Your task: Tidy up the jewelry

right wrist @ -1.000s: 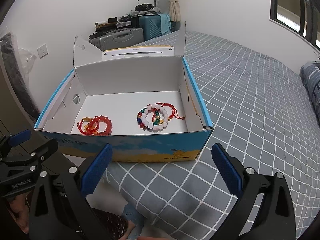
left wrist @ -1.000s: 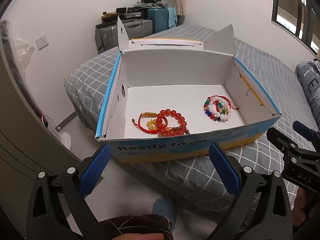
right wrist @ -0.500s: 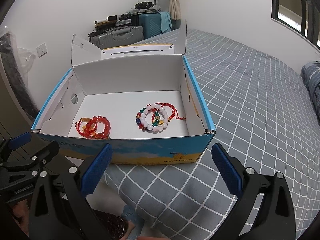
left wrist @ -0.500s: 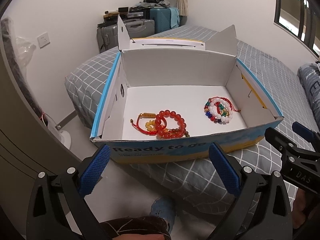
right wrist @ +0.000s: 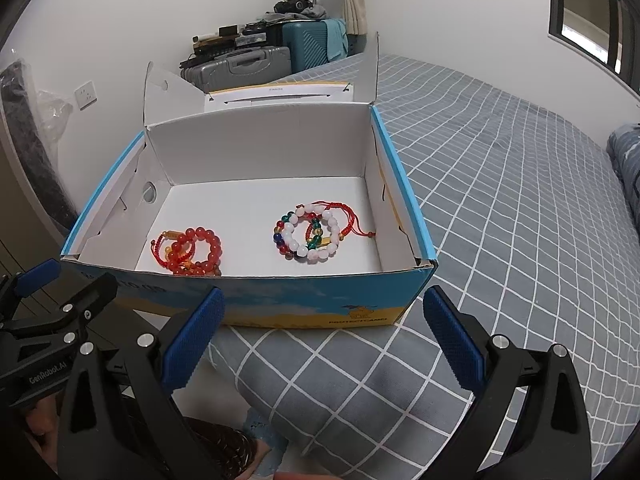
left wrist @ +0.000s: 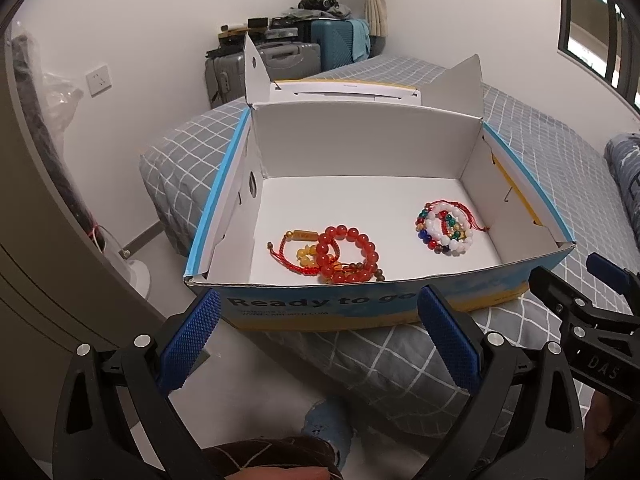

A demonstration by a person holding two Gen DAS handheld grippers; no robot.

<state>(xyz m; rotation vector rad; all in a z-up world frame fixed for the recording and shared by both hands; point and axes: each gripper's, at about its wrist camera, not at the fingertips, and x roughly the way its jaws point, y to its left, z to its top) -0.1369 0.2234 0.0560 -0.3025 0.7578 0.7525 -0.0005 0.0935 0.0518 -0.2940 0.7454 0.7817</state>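
Note:
An open cardboard box (left wrist: 360, 304) (right wrist: 312, 304) with a blue and yellow front sits on the corner of a grey checked bed. Inside on the left lies a pile of red and orange bead bracelets (left wrist: 336, 254) (right wrist: 190, 250). On the right lies a pile of white and multicoloured bead bracelets with red cord (left wrist: 446, 228) (right wrist: 312, 236). My left gripper (left wrist: 318, 340) is open just in front of the box's front wall, holding nothing. My right gripper (right wrist: 324, 338) is open too, before the box's right front corner, also holding nothing.
The bed (right wrist: 520, 208) stretches right and back, with folded bedding (left wrist: 624, 184) at the far right. Suitcases (left wrist: 280, 60) stand against the back wall. A door or cabinet edge (left wrist: 48, 240) and a fan base (left wrist: 132, 276) are on the left. A person's legs (left wrist: 276, 456) show below.
Both grippers have moved a little closer to the box and slightly higher, so more of its floor shows. The bracelets have not moved. Both grippers stay open.

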